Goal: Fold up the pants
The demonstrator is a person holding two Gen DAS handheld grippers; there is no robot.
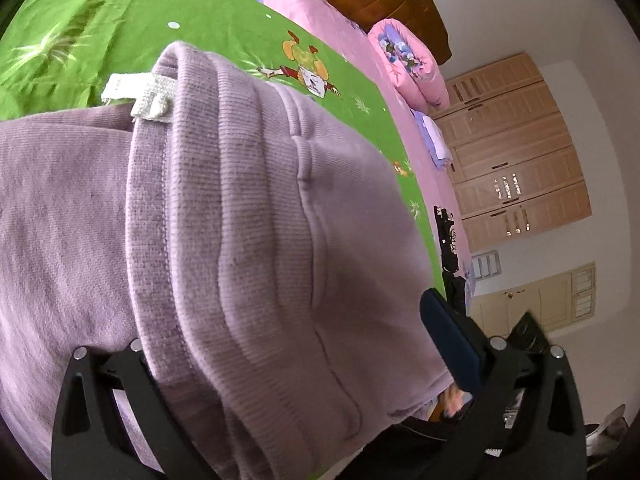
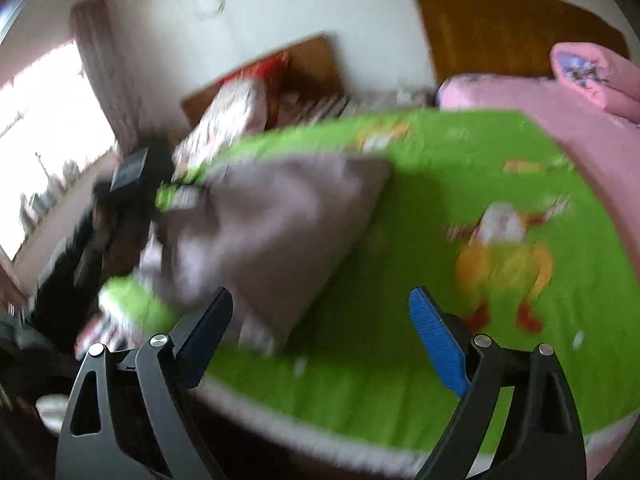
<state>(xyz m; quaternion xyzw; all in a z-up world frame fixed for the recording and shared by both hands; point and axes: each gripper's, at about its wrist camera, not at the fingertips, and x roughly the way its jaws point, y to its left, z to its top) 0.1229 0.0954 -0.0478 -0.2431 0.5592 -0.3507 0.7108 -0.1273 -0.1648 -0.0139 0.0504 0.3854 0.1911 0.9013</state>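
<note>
The lilac knit pants (image 1: 248,208) fill the left wrist view, waistband and white drawstring (image 1: 136,96) toward the far side, lying on the green bed sheet (image 1: 224,24). My left gripper (image 1: 280,320) stands wide. The fabric lies between its jaws and drapes over the left finger, hiding it, while the blue right pad (image 1: 448,340) sits at the cloth's edge. The right wrist view is blurred and shows the pants (image 2: 272,220) as a folded heap left of centre. My right gripper (image 2: 320,320) is open above bare sheet, right of that heap, with nothing between its fingers.
A pink quilt (image 1: 408,64) and pink bedding lie along the bed's far side below a wooden headboard (image 2: 512,28). Wooden wardrobes (image 1: 516,152) stand against the wall. The bed's near edge (image 2: 320,436) runs just in front of the right gripper. A bright window (image 2: 44,140) is at the left.
</note>
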